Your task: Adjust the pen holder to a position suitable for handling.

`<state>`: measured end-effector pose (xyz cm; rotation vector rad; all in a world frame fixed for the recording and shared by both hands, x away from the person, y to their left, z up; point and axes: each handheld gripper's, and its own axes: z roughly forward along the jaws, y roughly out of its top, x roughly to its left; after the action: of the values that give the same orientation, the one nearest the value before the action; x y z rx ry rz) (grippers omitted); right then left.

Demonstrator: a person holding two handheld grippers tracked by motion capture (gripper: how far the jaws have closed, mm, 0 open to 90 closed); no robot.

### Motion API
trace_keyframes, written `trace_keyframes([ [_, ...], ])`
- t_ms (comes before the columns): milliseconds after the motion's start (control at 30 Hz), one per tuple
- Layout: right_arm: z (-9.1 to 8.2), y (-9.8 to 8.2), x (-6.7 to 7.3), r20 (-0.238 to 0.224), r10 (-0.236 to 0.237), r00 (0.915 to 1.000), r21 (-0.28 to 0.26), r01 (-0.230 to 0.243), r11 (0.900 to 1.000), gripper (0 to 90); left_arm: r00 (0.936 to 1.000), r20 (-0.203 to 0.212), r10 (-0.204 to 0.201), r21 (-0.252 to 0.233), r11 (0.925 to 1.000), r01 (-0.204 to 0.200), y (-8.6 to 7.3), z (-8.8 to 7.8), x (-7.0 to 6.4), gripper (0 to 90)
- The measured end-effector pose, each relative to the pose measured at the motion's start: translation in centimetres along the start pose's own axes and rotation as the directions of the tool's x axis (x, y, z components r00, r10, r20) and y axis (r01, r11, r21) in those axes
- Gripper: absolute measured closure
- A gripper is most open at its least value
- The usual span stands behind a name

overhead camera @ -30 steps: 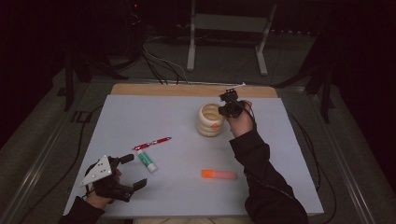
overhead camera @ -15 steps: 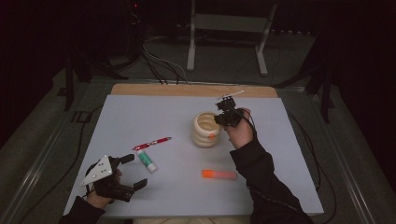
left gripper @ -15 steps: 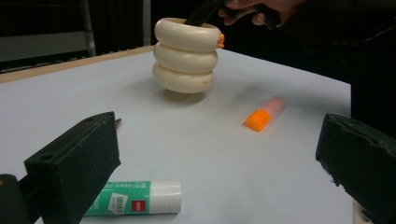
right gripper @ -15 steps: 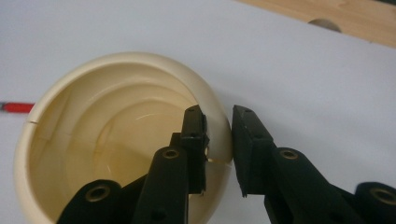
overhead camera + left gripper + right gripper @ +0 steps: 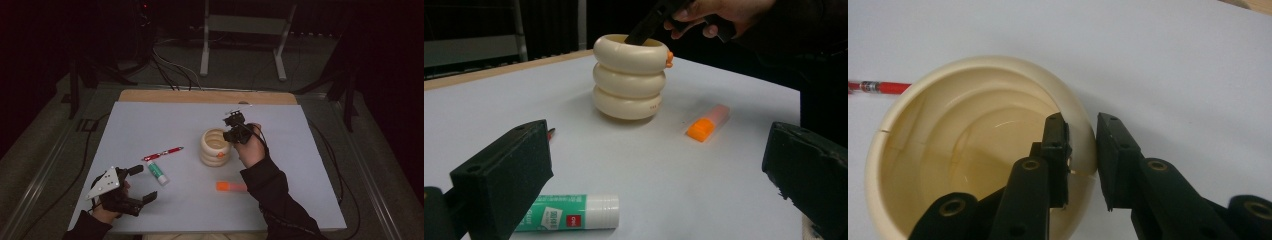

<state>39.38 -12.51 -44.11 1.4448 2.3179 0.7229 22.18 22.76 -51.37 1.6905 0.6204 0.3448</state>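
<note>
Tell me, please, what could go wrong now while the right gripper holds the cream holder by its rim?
1. The right gripper pinches only one side of the cream holder's rim, so the holder might tilt or slip.
2. The orange marker lies close by; a dragged holder could knock it.
3. The open left gripper rests far away, so it cannot steady anything quickly.

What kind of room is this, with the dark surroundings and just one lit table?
Probably a lab or recording studio rather than a home. A pale grey table stands in a dark room, cables trail across the floor behind it beside a metal stand, and a person works with a hand-held left gripper and right gripper.
</note>
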Motion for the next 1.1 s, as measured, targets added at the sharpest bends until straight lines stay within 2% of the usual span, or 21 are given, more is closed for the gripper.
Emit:
trace_keyframes([
  [367, 0.7, -0.2, 0.9, 0.011, -0.004, 0.9999, 0.014, 0.004, 1.000, 74.3, 1.0000, 0.002, 0.001, 0.002, 1.0000, -0.001, 0.0, 0.0, 0.0, 0.3],
  [600, 0.5, -0.3, 0.7, -0.016, 0.009, 0.9998, 0.009, -0.009, 1.000, 72.8, 1.0000, 0.001, 0.002, 0.004, 1.0000, -0.002, 0.0, 0.1, 0.0, 0.2],
  [867, -0.5, -0.4, 0.3, -0.048, -0.001, 0.9988, -0.024, 0.000, 1.000, 62.8, 1.0000, 0.002, -0.001, 0.010, 0.9999, 0.001, 0.0, 0.1, 0.0, 0.2],
  [1067, -1.6, -0.4, 0.1, -0.071, -0.002, 0.9975, -0.074, -0.003, 0.997, 53.8, 1.0000, 0.005, -0.008, 0.014, 0.9999, 0.008, 0.0, 0.2, 0.0, 0.2],
  [1100, -2.0, -0.4, 0.0, -0.087, 0.000, 0.9962, -0.088, -0.008, 0.996, 52.1, 0.9999, 0.007, -0.009, 0.018, 0.9998, 0.009, 0.0, 0.3, -0.1, 0.2],
])
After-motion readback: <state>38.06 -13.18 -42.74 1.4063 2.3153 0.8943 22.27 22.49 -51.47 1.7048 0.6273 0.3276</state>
